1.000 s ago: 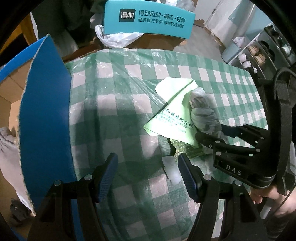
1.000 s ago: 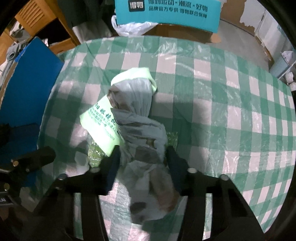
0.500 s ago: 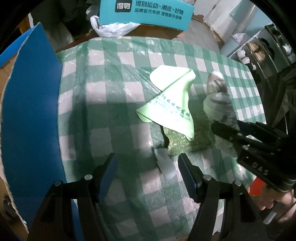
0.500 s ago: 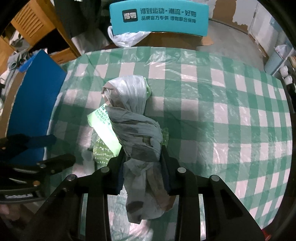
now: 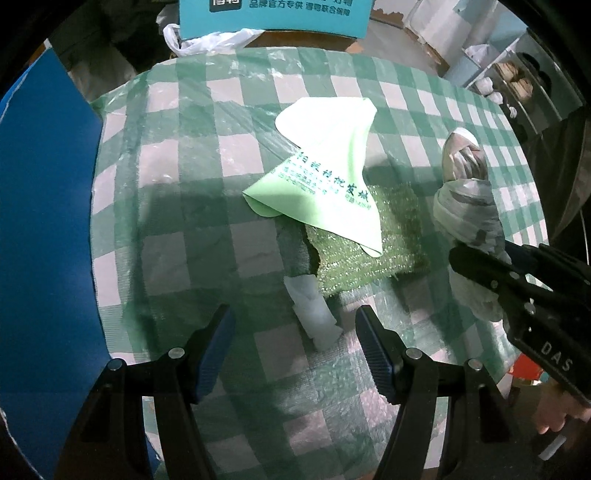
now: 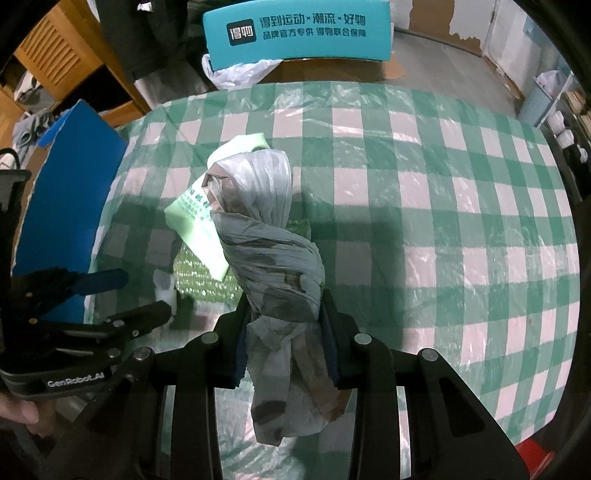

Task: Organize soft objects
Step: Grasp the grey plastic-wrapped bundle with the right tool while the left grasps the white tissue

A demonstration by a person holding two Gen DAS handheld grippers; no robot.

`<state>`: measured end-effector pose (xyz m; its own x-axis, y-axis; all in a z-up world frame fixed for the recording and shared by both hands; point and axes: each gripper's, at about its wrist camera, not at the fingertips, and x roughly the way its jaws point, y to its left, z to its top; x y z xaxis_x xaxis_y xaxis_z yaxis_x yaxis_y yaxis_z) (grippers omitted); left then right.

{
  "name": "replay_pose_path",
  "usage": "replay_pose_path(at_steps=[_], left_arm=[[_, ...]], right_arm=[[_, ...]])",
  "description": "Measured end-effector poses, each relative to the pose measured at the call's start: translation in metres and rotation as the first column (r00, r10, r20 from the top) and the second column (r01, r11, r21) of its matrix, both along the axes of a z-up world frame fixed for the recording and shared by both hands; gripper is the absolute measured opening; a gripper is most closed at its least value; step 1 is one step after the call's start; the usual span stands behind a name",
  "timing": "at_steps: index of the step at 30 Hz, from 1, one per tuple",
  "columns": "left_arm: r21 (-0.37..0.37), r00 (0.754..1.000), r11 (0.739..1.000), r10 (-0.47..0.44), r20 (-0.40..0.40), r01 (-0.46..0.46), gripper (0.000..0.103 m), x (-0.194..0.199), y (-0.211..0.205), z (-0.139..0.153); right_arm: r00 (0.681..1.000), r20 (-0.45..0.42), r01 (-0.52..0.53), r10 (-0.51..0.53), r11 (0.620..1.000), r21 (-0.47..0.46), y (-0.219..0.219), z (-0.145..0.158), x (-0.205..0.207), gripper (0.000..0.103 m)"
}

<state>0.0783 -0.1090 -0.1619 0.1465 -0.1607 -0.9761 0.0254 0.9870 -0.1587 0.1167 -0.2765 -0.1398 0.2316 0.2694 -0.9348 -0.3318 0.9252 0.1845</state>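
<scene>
Hovering spread and empty above the bench [image 5: 177, 258], the left tongs [image 5: 293, 350] face a limp white wad [image 5: 312, 314] near its front edge. Right tongs [image 6: 282, 339] pinch the twisted grey plastic bag [image 6: 266, 236] mid-body; light, crushable, slippery.

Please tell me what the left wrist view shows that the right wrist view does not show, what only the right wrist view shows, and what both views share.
Only the left wrist view shows the open left gripper from behind, with the small white wad lying free just ahead of its fingers.

Only the right wrist view shows the right gripper shut on the twisted grey bag at close range, and the wooden furniture at the upper left.

Both show the checked tablecloth, the light green cloth, the green scrubbing pad, the blue board and the teal box.
</scene>
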Motion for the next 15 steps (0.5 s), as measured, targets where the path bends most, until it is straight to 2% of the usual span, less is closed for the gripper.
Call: replay_pose_path(at_steps=[7, 13, 14, 15], left_arm=[[0.032, 1.000, 0.999, -0.019, -0.009, 0.019, 0.069, 0.002, -0.009, -0.008], [0.073, 0.998, 0.996, -0.054, 0.014, 0.053, 0.068, 0.004, -0.021, -0.010], [0.086, 0.998, 0.994, -0.064, 0.018, 0.062, 0.067, 0.003, -0.024, -0.011], [0.104, 0.997, 0.992, -0.075, 0.024, 0.072, 0.061, 0.003, -0.027, -0.011]], right_arm=[[1.000, -0.012, -0.002, 0.002, 1.000, -0.003, -0.004, -0.005, -0.005, 0.032], [1.000, -0.008, 0.008, -0.008, 1.000, 0.005, -0.006, -0.003, -0.002, 0.032], [1.000, -0.009, 0.009, -0.009, 1.000, 0.006, -0.007, -0.003, -0.002, 0.032], [1.000, -0.011, 0.009, -0.009, 1.000, 0.007, -0.007, -0.003, -0.002, 0.032]])
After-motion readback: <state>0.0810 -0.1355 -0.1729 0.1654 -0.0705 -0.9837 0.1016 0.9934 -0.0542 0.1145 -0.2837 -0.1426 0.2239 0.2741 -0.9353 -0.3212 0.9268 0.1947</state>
